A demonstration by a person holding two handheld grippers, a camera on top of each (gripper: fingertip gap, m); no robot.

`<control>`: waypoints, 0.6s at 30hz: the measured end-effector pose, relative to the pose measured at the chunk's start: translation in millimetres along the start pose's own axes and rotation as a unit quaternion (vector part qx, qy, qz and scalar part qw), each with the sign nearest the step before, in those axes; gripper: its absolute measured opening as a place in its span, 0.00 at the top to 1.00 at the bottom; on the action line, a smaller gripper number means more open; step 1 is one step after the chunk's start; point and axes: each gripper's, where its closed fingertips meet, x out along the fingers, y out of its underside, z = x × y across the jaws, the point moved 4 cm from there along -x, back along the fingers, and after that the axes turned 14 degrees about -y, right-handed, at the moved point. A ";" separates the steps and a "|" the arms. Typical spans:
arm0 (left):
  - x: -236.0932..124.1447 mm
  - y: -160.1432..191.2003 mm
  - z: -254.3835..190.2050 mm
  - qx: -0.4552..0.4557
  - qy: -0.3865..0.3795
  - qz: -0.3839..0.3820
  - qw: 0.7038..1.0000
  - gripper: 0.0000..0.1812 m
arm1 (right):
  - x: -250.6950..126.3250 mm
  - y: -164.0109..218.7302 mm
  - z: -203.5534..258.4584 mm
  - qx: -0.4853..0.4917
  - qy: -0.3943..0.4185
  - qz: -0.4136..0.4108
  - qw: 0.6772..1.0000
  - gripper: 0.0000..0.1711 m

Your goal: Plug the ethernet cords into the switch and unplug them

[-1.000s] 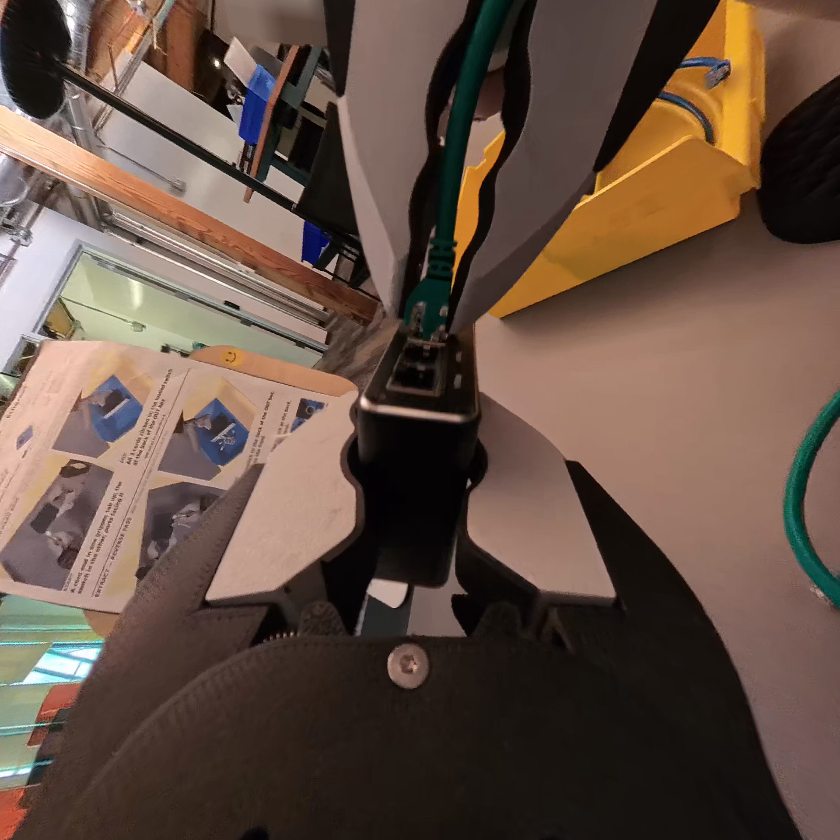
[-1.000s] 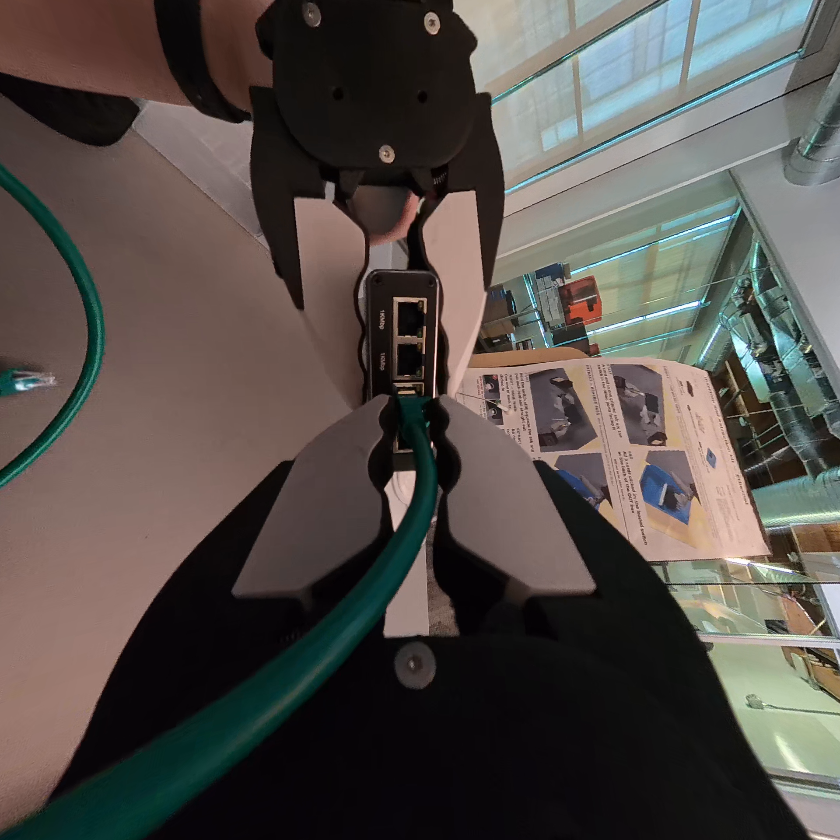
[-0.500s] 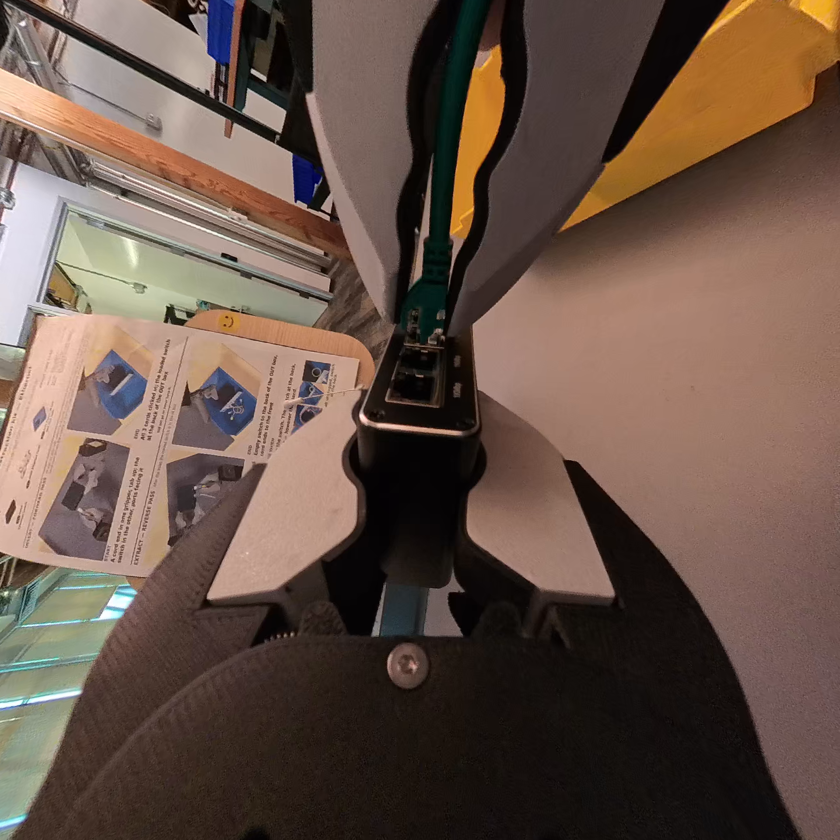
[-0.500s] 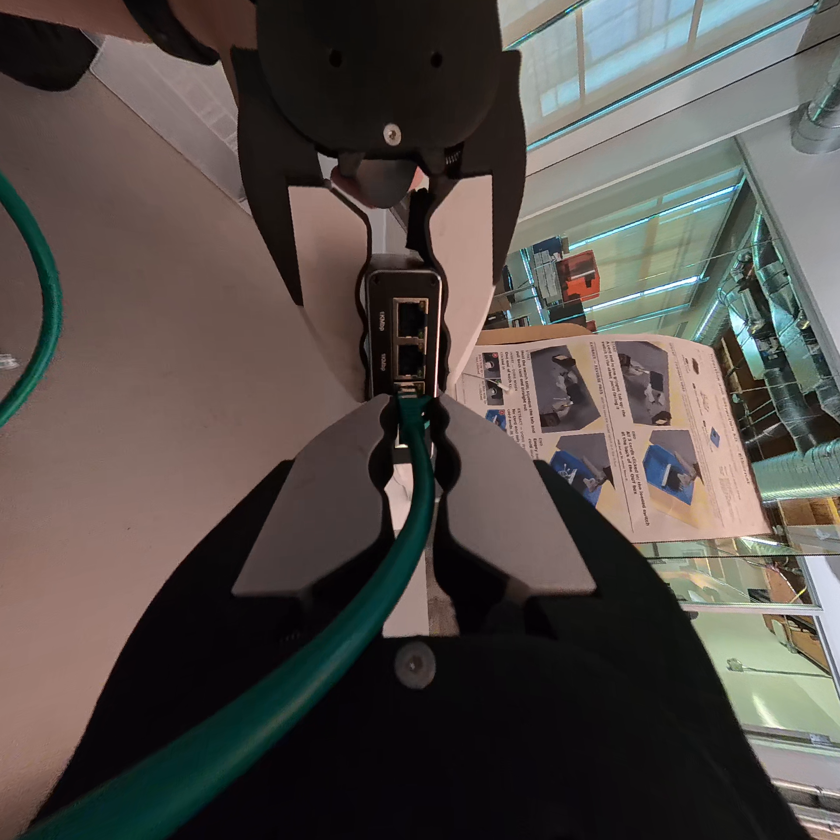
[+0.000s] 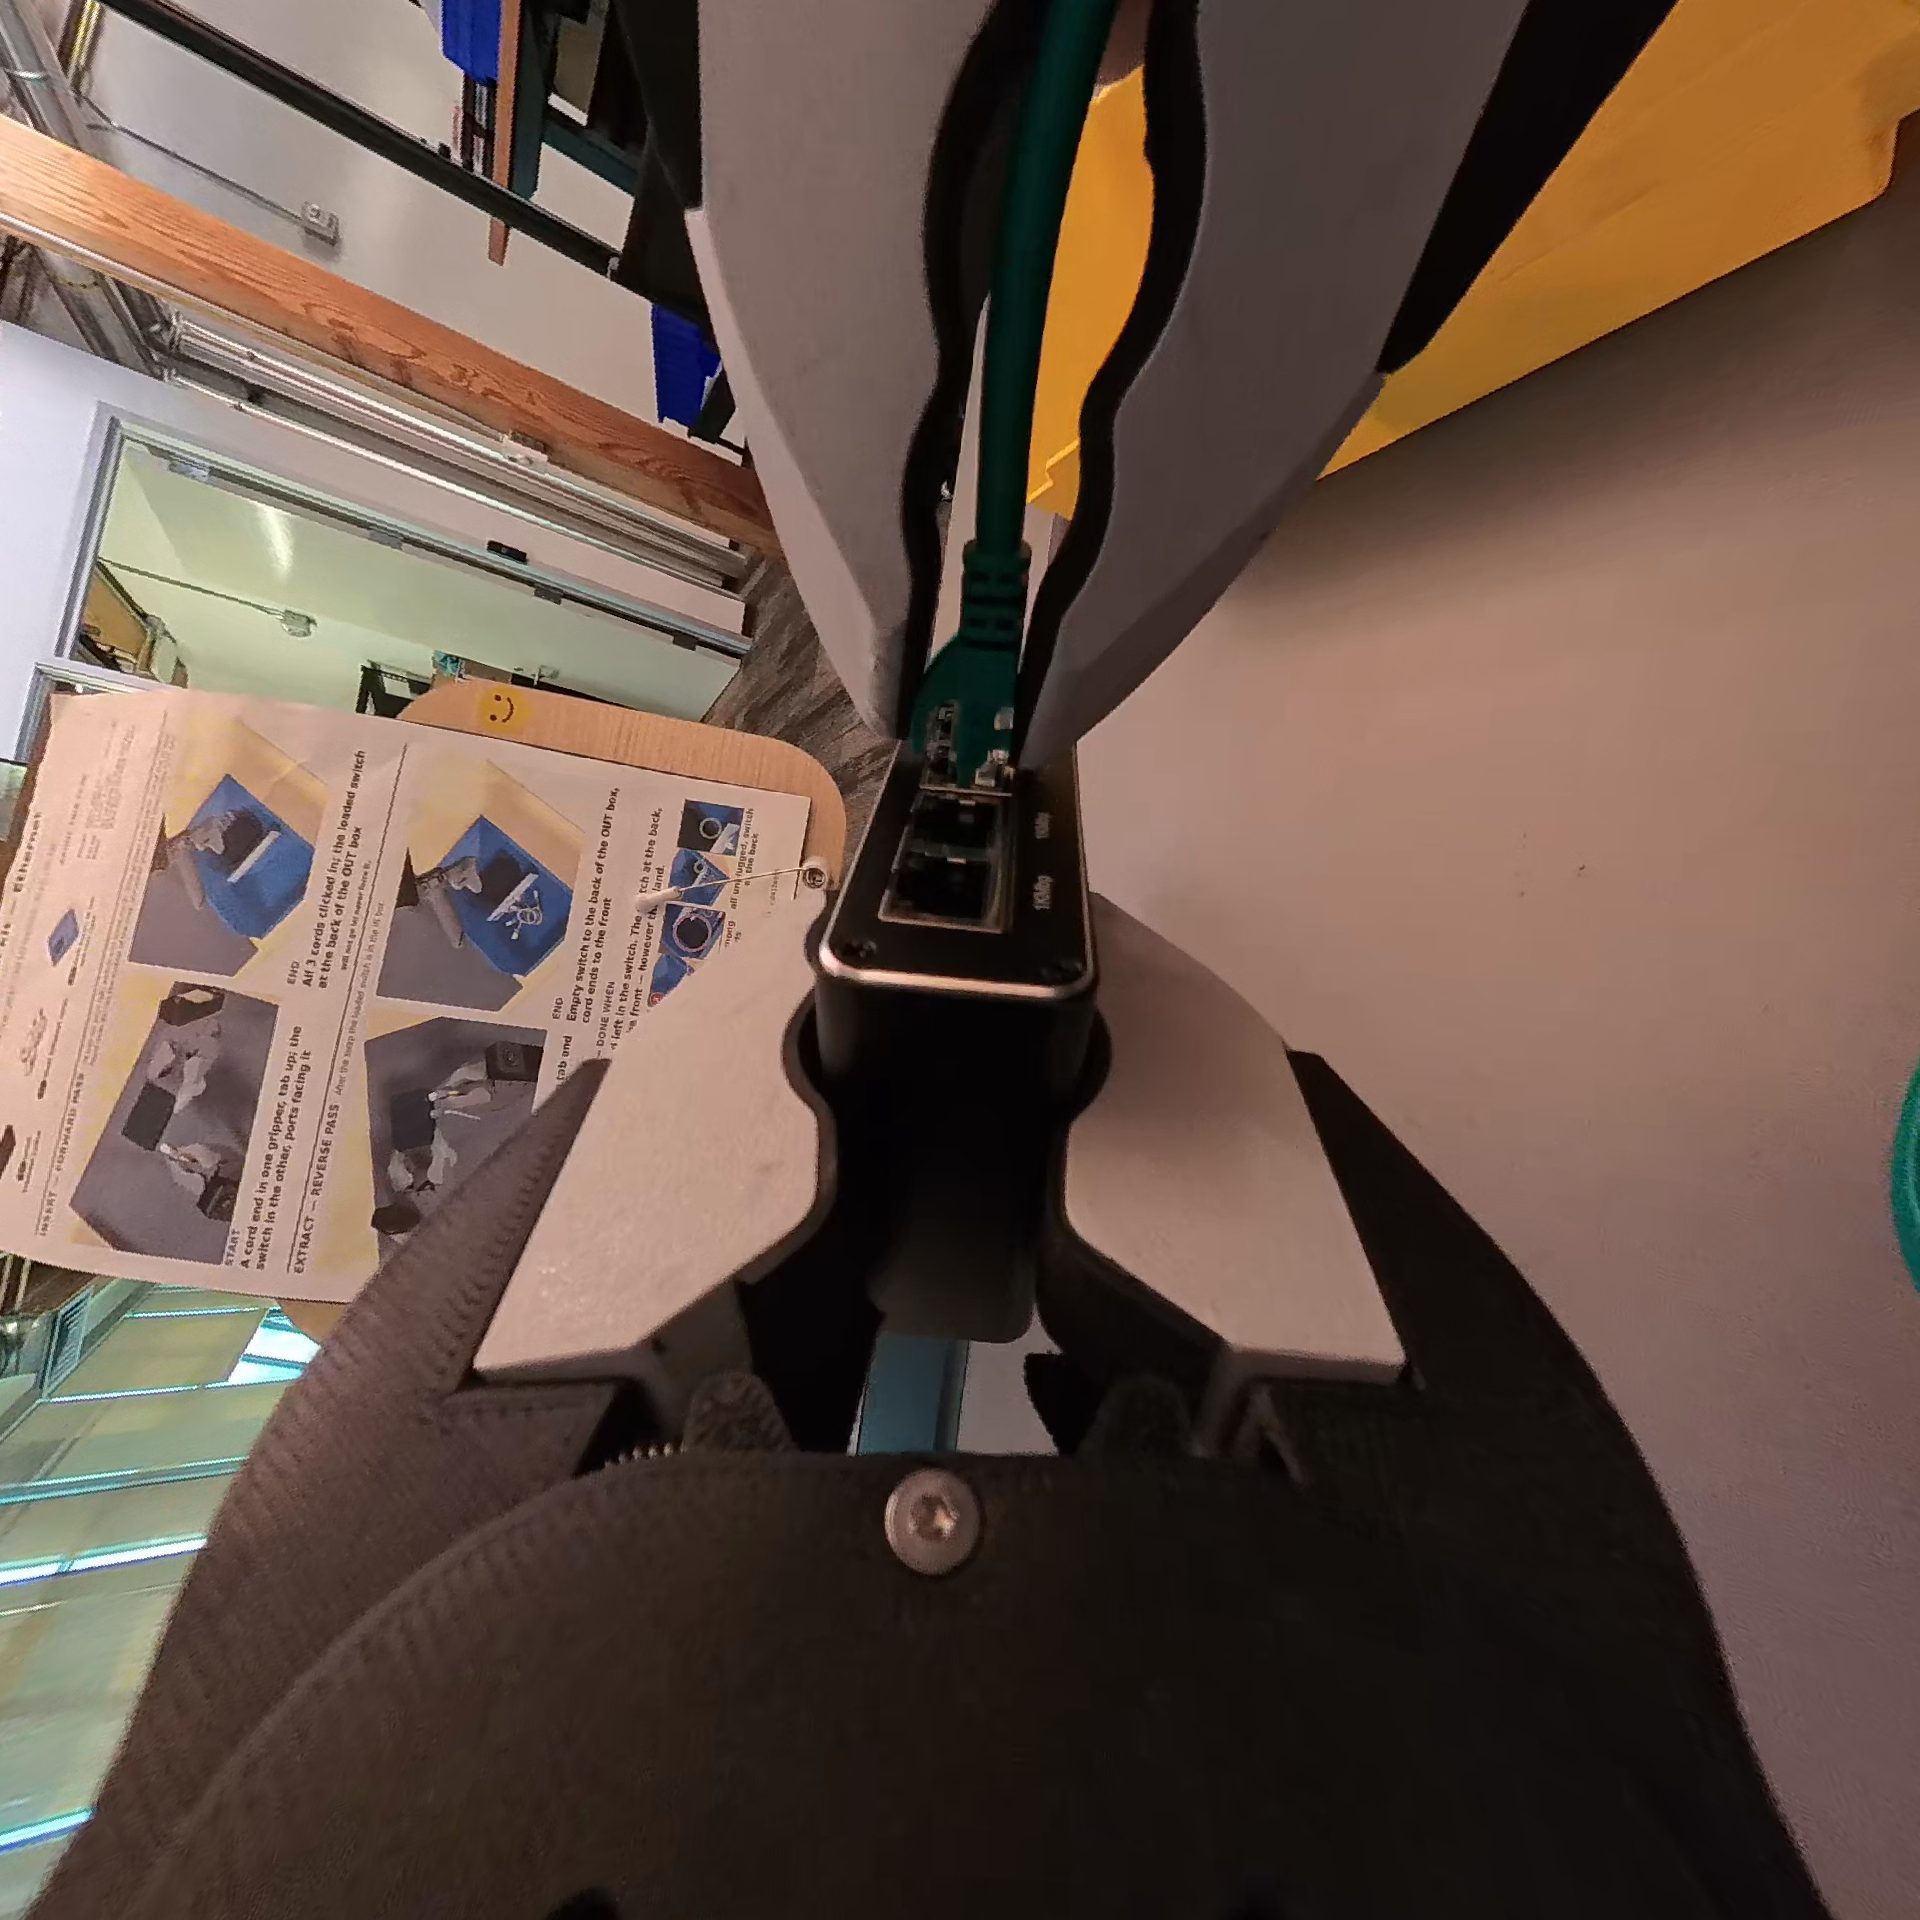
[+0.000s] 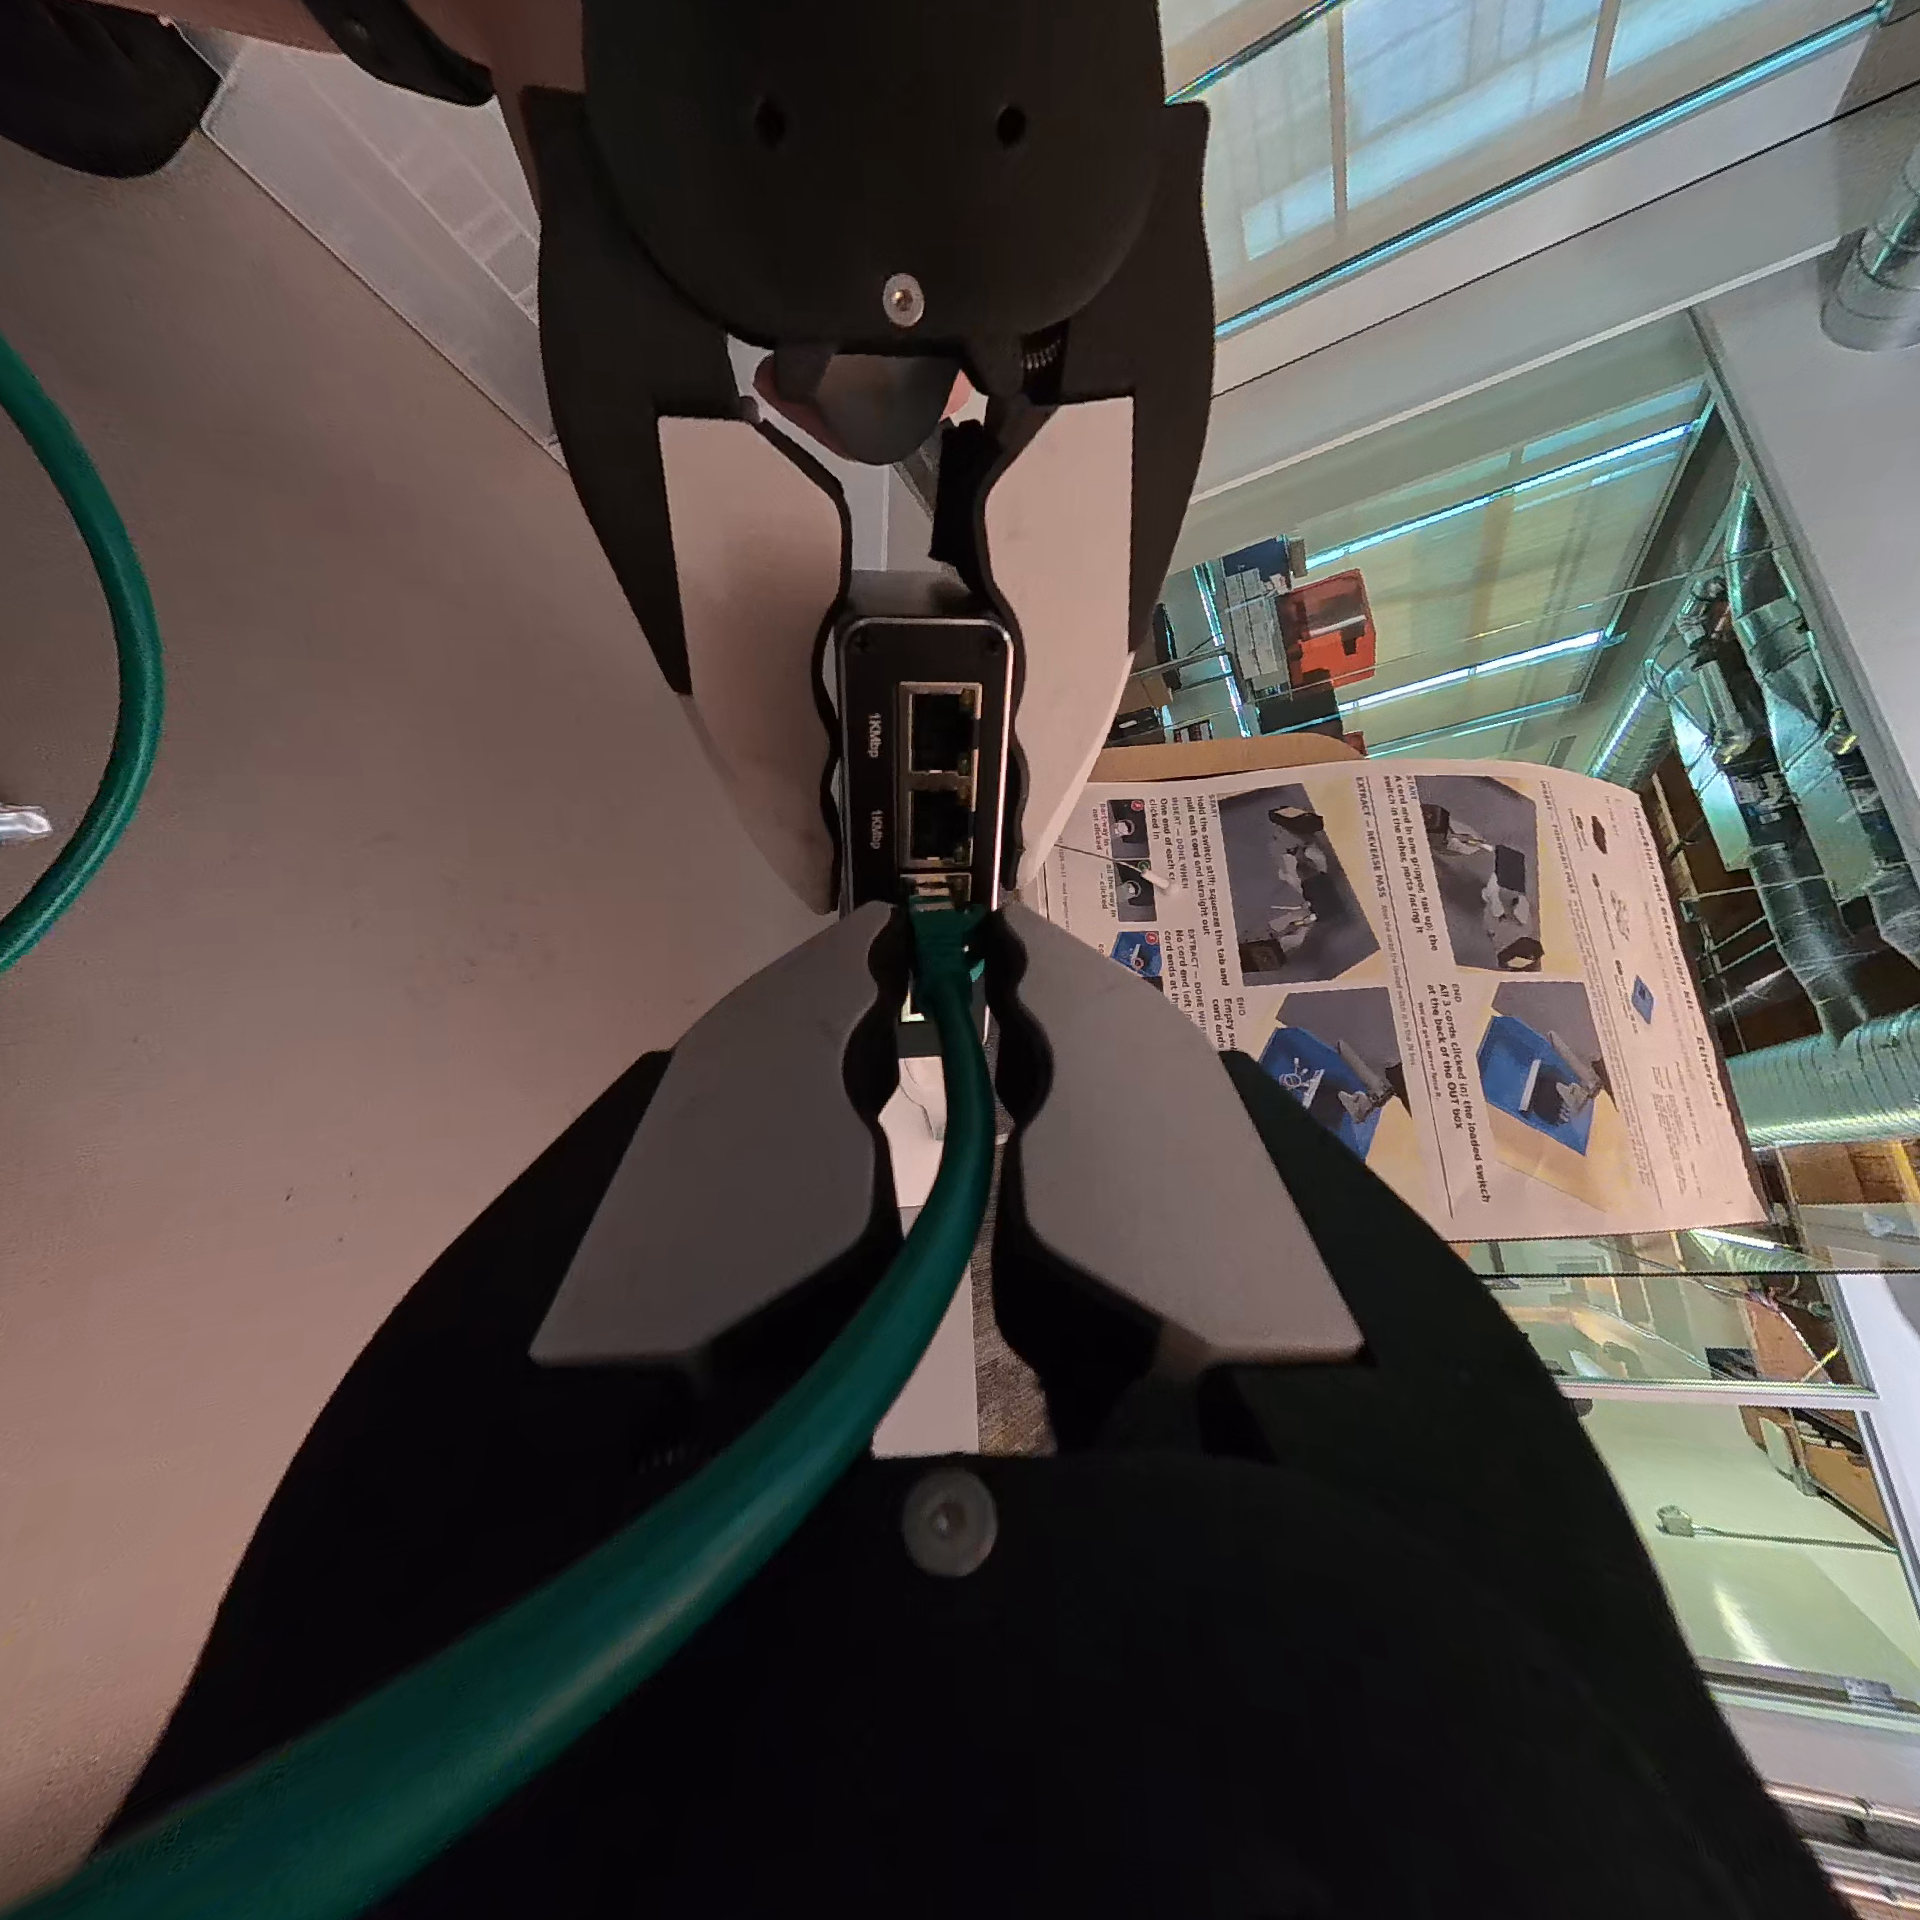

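Note:
My left gripper (image 5: 956,997) is shut on the black switch (image 5: 951,1049) and holds it above the grey table (image 5: 1558,831) with its ports facing away. My right gripper (image 6: 943,935) is shut on a green ethernet cord (image 6: 935,1195) just behind its plug (image 6: 940,904). The plug sits in the end port of the switch (image 6: 925,769); how deep it sits I cannot tell. The other two ports are empty. In the left wrist view the plug (image 5: 971,717) meets the switch's far port between the right gripper's fingers (image 5: 810,312).
A second green cord (image 6: 125,675) loops on the table at the left, with a clear plug end (image 6: 16,821) beside it. A yellow bin (image 5: 1455,208) stands behind. A printed instruction sheet (image 5: 312,987) stands at the table's edge. My two grippers' fingertips are within a few centimetres of each other.
The two grippers have drawn closer together, so the switch and the opposite gripper look larger. The plug stays at the end port. Both grips are unchanged.

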 end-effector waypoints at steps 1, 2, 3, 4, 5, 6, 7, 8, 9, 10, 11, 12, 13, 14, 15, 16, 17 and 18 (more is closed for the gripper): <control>0.2 0.4 0.0 0.001 0.000 0.001 1.000 0.79 | 0.5 0.1 0.0 0.000 0.000 0.000 1.000 0.91; 0.2 1.0 0.0 0.000 0.001 0.002 1.000 0.79 | 1.1 0.3 0.1 0.000 0.001 0.000 1.000 0.91; 0.4 1.5 0.1 0.000 0.001 0.004 1.000 0.79 | 1.5 0.4 0.0 0.000 0.001 0.000 1.000 0.91; 0.4 2.0 0.3 0.000 0.001 0.005 1.000 0.78 | 1.9 0.4 -0.1 0.000 0.002 0.000 1.000 0.91; 0.4 2.3 0.4 0.001 0.000 0.006 1.000 0.78 | 2.2 0.4 -0.2 -0.002 0.004 0.000 1.000 0.91; 0.3 2.4 0.8 0.001 -0.001 0.007 1.000 0.79 | 2.4 0.3 -0.4 -0.005 0.007 0.000 1.000 0.91; 0.3 2.6 1.3 0.003 -0.003 0.007 1.000 0.79 | 2.6 0.1 -0.8 -0.007 0.009 0.000 1.000 0.91; 0.5 2.9 1.6 0.004 -0.004 0.008 1.000 0.79 | 2.9 0.4 -1.0 -0.007 0.010 -0.001 1.000 0.91; 1.1 3.1 1.6 0.004 -0.004 0.008 1.000 0.79 | 3.1 1.0 -1.2 -0.006 0.009 -0.002 1.000 0.91; 1.9 3.3 1.3 0.002 -0.003 0.009 1.000 0.79 | 3.2 2.0 -1.4 -0.003 0.008 -0.004 1.000 0.91; 2.7 3.7 0.7 0.001 -0.003 0.010 1.000 0.79 | 3.5 3.1 -1.2 0.000 0.007 -0.006 1.000 0.91; 3.3 4.3 0.0 0.001 -0.002 0.011 1.000 0.79 | 4.1 4.0 -0.9 0.002 0.006 -0.008 1.000 0.91; 3.6 4.9 -0.2 0.001 -0.002 0.013 1.000 0.79 | 4.8 4.4 -0.8 0.002 0.007 -0.008 1.000 0.91; 3.5 5.6 -0.1 0.001 -0.002 0.014 1.000 0.79 | 5.5 4.6 -0.8 0.002 0.008 -0.009 1.000 0.91; 3.4 5.9 0.3 0.001 -0.002 0.015 1.000 0.79 | 5.9 4.4 -1.1 0.003 0.010 -0.011 1.000 0.91; 3.2 6.1 0.9 0.001 -0.004 0.014 1.000 0.79 | 5.8 4.0 -1.5 0.002 0.012 -0.012 1.000 0.91; 3.1 6.0 1.1 0.000 -0.005 0.012 1.000 0.79 | 5.6 3.7 -1.7 0.001 0.014 -0.013 1.000 0.91; 3.2 5.8 1.5 -0.001 -0.005 0.011 1.000 0.79 | 5.3 3.6 -2.1 0.000 0.015 -0.013 1.000 0.91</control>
